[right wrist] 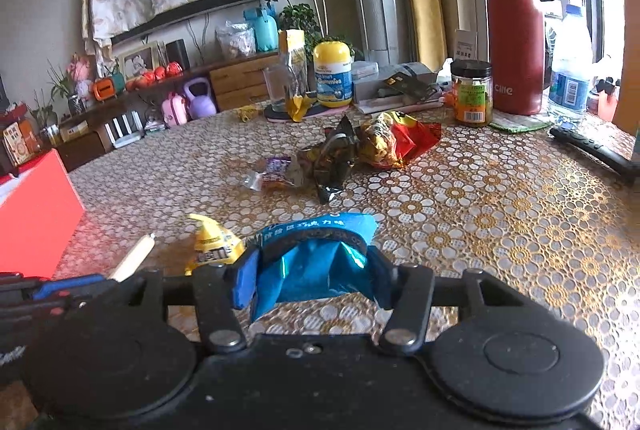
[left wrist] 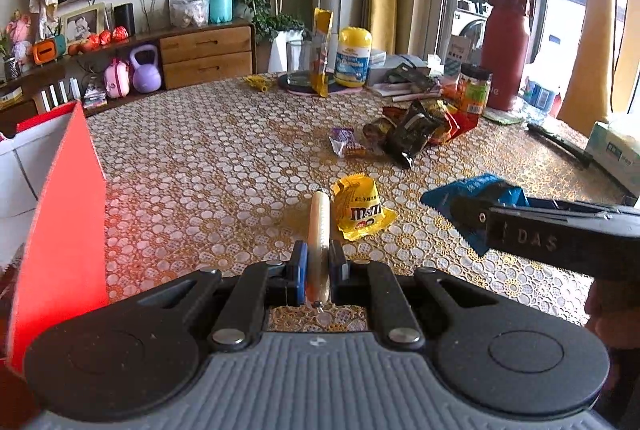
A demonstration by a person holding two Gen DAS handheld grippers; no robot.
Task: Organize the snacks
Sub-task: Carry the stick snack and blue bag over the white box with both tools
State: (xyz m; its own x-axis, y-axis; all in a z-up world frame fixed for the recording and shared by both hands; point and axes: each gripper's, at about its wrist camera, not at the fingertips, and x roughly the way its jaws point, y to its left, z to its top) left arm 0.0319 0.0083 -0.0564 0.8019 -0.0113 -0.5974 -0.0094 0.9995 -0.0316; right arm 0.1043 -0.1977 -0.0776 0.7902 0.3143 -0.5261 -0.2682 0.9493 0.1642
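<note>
1. Sausage stick (left wrist: 319,230) is pinched in the closed left gripper (left wrist: 319,264), long axis running straight away from the camera over the table (left wrist: 200,157).
2. Right gripper (right wrist: 312,270) clamps a blue packet (right wrist: 316,262) (crumpled between the pads).
3. Only the right view shows the clear water bottle (right wrist: 570,69); both show the M&M's pack (left wrist: 362,207) and red box (left wrist: 64,213).

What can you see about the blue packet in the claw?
The blue packet is a shiny, crinkly foil snack bag with white writing along its top edge and a zigzag-cut end. It is squeezed and folded between the pads of the right gripper, which is closed on it. It is tilted, its far end pointing away over the flowery tablecloth. The yellow M&M's bag lies just to its left, not touching.
</note>
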